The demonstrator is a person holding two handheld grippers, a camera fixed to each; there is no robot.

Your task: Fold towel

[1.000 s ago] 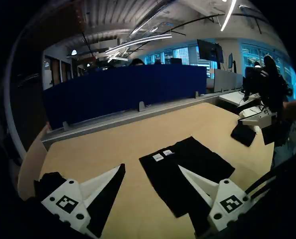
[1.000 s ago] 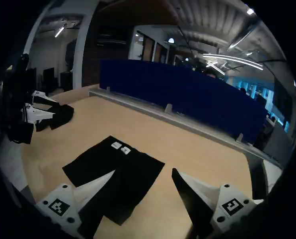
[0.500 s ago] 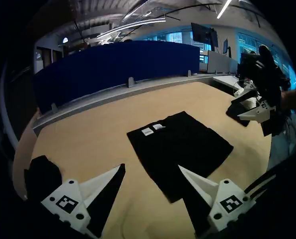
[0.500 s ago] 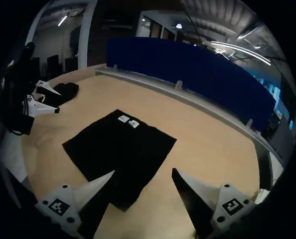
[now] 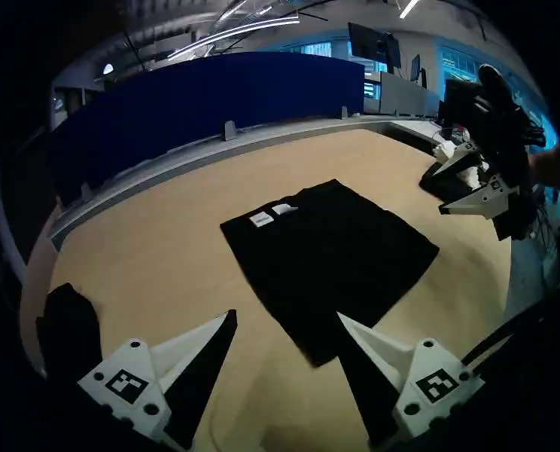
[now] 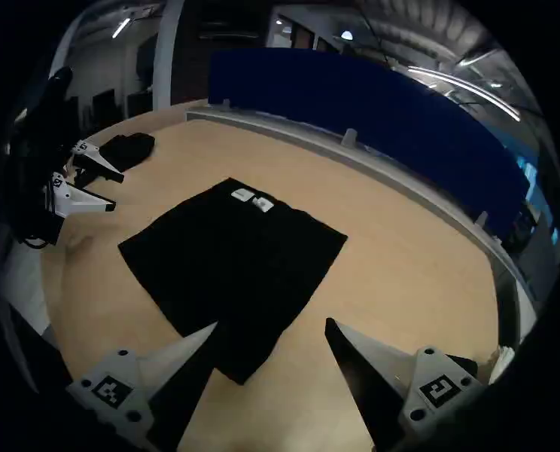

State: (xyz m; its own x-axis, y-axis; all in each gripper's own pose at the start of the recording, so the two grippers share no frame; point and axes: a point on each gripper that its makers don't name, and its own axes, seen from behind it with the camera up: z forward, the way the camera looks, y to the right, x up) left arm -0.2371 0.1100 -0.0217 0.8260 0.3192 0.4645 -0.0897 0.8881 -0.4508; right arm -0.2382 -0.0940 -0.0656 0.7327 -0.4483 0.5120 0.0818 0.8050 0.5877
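Held left gripper [image 5: 285, 315] and right gripper [image 6: 271, 324] above the wooden counter [image 5: 167, 241], both spread wide, pinching nothing. Saw black towel [image 5: 325, 256] lying flat mid-counter, just ahead of both, white tags [image 5: 261, 220] near its far edge. Noted dark cloth heap [image 5: 69, 331] by the counter's edge.

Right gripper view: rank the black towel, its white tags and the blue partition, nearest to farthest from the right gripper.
1. black towel, flat just ahead of the right gripper.
2. white tags, at the towel's far edge.
3. blue partition, standing at the far back.
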